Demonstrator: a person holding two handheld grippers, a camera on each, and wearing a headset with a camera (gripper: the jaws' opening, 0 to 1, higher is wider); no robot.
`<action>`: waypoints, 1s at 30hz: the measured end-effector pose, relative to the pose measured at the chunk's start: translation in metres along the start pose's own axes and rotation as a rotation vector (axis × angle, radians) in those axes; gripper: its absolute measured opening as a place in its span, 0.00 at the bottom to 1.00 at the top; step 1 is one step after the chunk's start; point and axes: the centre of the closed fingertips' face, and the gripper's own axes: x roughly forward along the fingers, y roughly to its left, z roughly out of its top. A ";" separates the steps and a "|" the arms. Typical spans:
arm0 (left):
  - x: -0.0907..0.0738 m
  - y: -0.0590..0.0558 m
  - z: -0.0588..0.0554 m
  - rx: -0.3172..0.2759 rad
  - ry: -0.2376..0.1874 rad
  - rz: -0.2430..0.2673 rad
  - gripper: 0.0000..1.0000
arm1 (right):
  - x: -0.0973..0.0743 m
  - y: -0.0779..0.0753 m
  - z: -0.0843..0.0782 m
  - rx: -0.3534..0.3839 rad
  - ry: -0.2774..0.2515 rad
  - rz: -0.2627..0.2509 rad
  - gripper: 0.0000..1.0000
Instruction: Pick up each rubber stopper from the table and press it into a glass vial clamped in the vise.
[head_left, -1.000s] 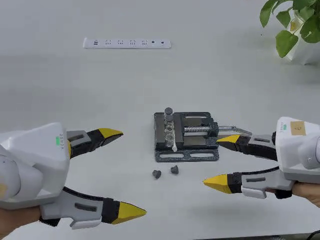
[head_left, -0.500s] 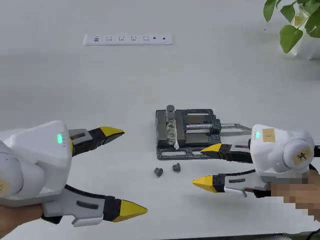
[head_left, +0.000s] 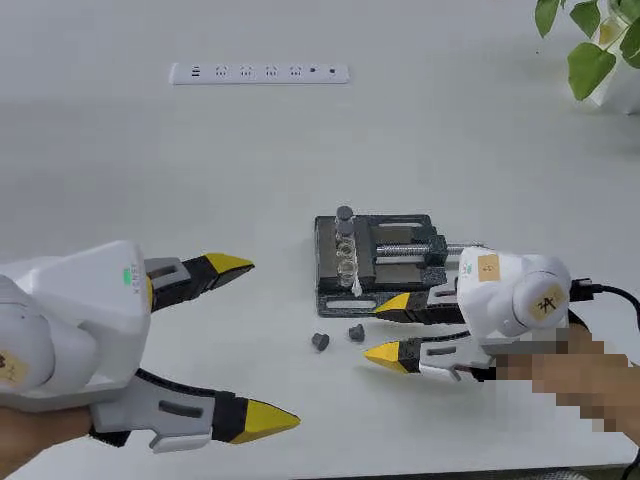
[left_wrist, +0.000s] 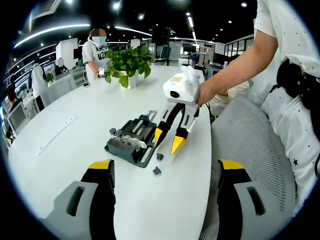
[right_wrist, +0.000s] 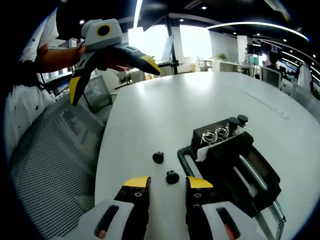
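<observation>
Right gripper (head_left: 372, 332), jaws apart and empty, has the nearer rubber stopper (right_wrist: 172, 176) lying on the bench (right_wrist: 150, 112) just ahead of its tips; judged light, soft, grippy, best pinched across its wider head.

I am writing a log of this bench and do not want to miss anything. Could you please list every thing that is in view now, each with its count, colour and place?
White table: one, under everything.
Dark grey metal bench vise: one, middle of the table.
Clear glass vials: about four in a row, clamped in the vise; the far ones already carry dark stoppers.
Loose dark grey rubber stoppers: two, on the table just in front of the vise.
White power strip: one, far edge of the table.
Green leafy plant in a white pot: one, far right corner.
Background people: at least two, beyond the table.
Left gripper: white, yellow-tipped jaws wide apart, near left.
Right gripper: same colours, jaws apart beside the loose stoppers.
</observation>
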 end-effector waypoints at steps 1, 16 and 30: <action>0.000 0.000 0.000 0.001 0.000 0.000 0.83 | 0.001 -0.001 0.000 -0.006 0.001 0.001 0.23; -0.001 0.005 -0.001 -0.011 -0.001 0.009 0.82 | 0.010 -0.006 -0.004 -0.072 0.040 0.028 0.12; 0.000 0.006 -0.001 -0.013 -0.002 0.007 0.81 | 0.012 -0.006 -0.003 -0.075 0.043 0.031 0.07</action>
